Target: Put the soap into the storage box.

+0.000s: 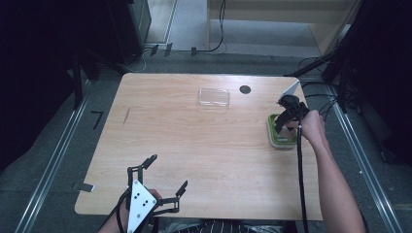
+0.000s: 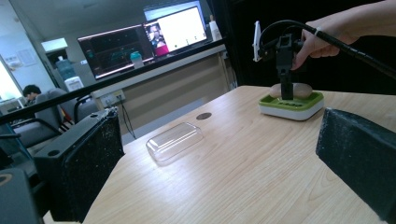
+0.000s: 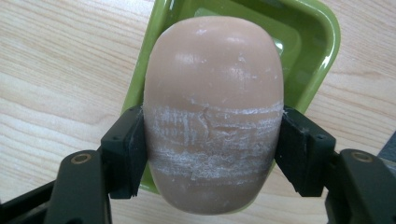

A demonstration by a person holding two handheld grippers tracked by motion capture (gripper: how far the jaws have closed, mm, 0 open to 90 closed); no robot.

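Presently, one wooden worktop, light grain, rounded corners, with a small dark round hole near its far edge. Item: soap dish, green tray on a white base, standing at the right side of the worktop; in the right gripper view its green rim shows behind and around the soap. Item: bar of soap, oval, pinkish-tan, with whitish scuffed bands across its lower half, lying in or just above the dish; whether it rests on the tray cannot be told. Item: right claw, held by the person's right hand, pointing down over the dish, its two black jaws pressed against opposite sides of the soap, closed to the soap's width. Item: clear plastic lid, rectangular with rounded corners, lying on the far middle of the worktop, well apart from the dish and just left of the round hole. Item: left claw, at the near left edge of the worktop, jaws spread wide with nothing between them, grey three-cornered plate on top; in the left gripper view its jaws frame the lid and the dish farther off. Background in that view: monitors on a far counter and office chairs.
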